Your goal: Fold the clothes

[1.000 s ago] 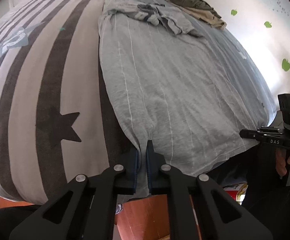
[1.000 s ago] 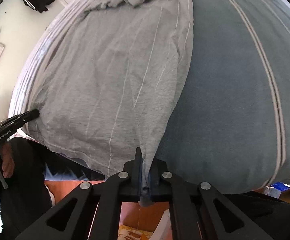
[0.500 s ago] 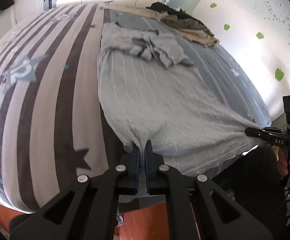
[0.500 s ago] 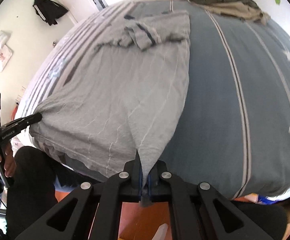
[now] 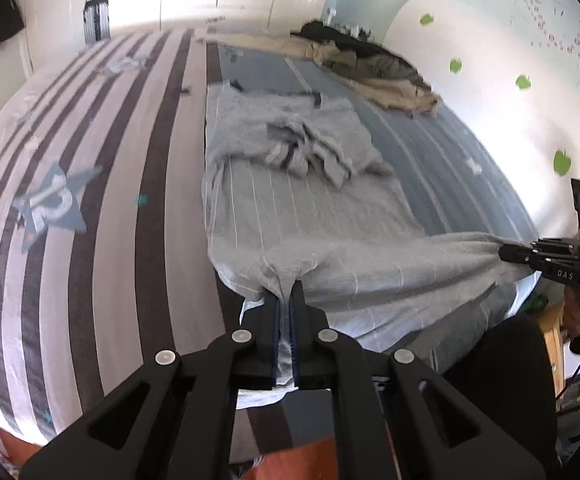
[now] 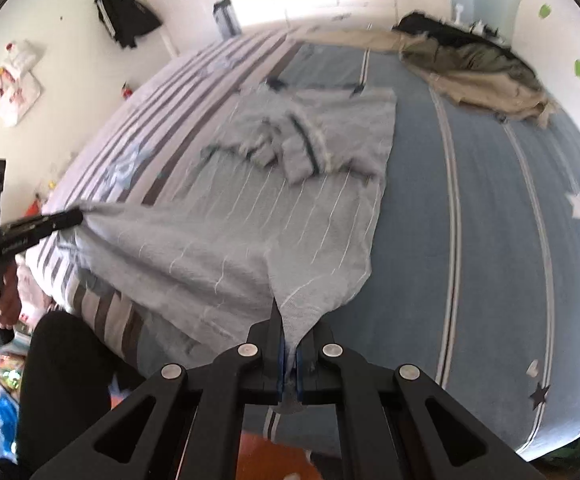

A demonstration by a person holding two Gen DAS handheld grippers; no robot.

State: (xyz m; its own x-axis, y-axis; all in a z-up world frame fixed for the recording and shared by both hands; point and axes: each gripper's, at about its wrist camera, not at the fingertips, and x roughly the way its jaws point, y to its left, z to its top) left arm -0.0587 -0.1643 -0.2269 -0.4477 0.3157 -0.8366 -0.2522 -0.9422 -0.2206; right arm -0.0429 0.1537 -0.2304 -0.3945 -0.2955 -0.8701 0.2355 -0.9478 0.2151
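A: Gripping status, left gripper (image 5: 286, 300): jaws closed to a thin slit, pinching one near corner of the grey striped garment (image 5: 290, 216). The cloth bunches at the fingertips and a strip of it runs back between the pads.

B: Right gripper (image 6: 290, 328): same condition. Jaws narrow, clamped on the other near corner, with fabric drawn into a point at the tips. How much cloth hangs below the pads cannot be made out.

A: Garment location: spread lengthwise on the bed (image 5: 90, 240), near hem raised off the cover between the two grippers. The far end lies crumpled, its sleeves heaped together; the folds there are blurred and hard to separate.

B: The garment straddles the seam between the brown-and-white striped cover (image 6: 194, 80) and the blue cover (image 6: 489, 220).

A: The left view shows the right gripper at its right edge, partly cut off, with a hand (image 5: 577, 312) on its grip.

B: The right view shows the left gripper at its left edge, likewise cut off. Only this view shows the dark garment on the wall (image 6: 126, 16) in full and the bag (image 6: 18, 88) hanging there. A clothes pile (image 6: 481, 64) lies at the far corner of the bed, visible in both.
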